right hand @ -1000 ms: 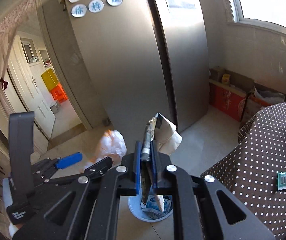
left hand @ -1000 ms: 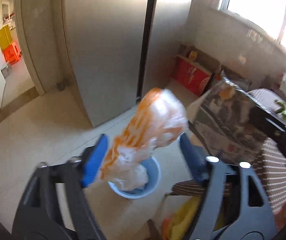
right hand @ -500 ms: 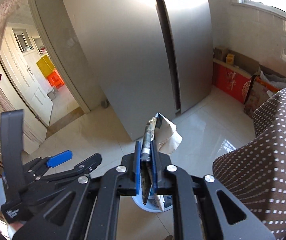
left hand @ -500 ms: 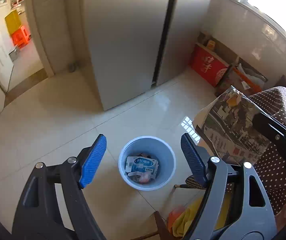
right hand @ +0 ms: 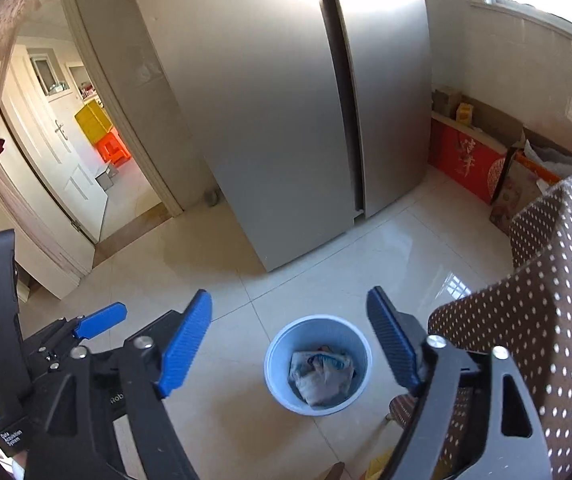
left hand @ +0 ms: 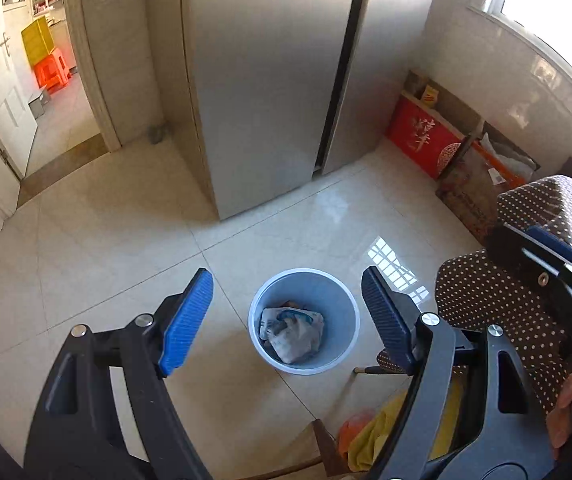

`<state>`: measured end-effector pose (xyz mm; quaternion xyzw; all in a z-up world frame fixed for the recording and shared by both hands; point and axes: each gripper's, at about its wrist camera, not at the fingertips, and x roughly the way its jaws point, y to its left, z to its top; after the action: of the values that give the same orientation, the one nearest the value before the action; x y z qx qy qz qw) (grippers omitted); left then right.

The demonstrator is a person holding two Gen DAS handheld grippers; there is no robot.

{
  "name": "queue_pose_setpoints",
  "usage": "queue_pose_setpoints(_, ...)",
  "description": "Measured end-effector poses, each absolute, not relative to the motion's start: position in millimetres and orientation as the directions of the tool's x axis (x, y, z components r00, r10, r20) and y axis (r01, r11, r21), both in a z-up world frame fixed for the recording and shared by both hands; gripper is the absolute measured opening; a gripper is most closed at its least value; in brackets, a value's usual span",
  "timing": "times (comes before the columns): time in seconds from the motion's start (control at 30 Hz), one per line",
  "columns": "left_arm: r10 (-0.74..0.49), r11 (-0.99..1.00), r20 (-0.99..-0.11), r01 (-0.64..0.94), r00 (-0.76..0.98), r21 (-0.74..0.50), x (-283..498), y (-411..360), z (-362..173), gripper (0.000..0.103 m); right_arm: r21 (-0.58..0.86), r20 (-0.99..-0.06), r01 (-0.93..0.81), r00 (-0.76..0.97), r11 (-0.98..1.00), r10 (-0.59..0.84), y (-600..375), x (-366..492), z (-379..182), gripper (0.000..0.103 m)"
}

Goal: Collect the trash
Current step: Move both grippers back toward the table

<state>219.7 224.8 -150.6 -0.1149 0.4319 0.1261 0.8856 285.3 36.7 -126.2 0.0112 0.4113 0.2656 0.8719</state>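
A round, smooth pale-blue plastic bin (left hand: 304, 320) stands on glossy cream floor tiles (left hand: 125, 240), just beside a brown polka-dot cloth (left hand: 498, 304). Crumpled paper and wrappers (left hand: 292, 334) lie inside it. The left gripper (left hand: 286, 316) hangs above with ribbed blue pads (left hand: 185, 316) wide apart, empty. The right gripper (right hand: 288, 338) has its jaws opening, nothing between them.
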Motion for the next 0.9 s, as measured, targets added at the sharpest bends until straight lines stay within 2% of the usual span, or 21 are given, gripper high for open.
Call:
queue_pose_setpoints(0.2,0.103,0.955,-0.769,-0.279,0.631,-0.101,212.5,204.8,-134.5,0.076,0.263,-0.693,-0.436,0.535,0.861,0.483,11.4,269.3,-112.2,0.082)
queue_pose_setpoints(0.43,0.065,0.974,-0.738,-0.202,0.672,-0.098,201.2,163.4,-114.1,0.077,0.227,-0.626,-0.388,0.645,0.893,0.44,-46.0,244.3,-77.2,0.093)
queue_pose_setpoints(0.63,0.017,0.989,-0.714,-0.119,0.699,-0.093,197.6,121.5,-98.3,0.08,0.17,-0.588,-0.262,0.746,0.95,0.311,-121.9,233.7,-60.2,0.094)
queue_pose_setpoints(0.9,-0.073,0.996,-0.698,0.015,0.713,-0.089,200.4,55.6,-85.1,0.082,0.124,-0.589,-0.079,0.796,0.989,0.137,-208.6,228.9,-66.8,0.094)
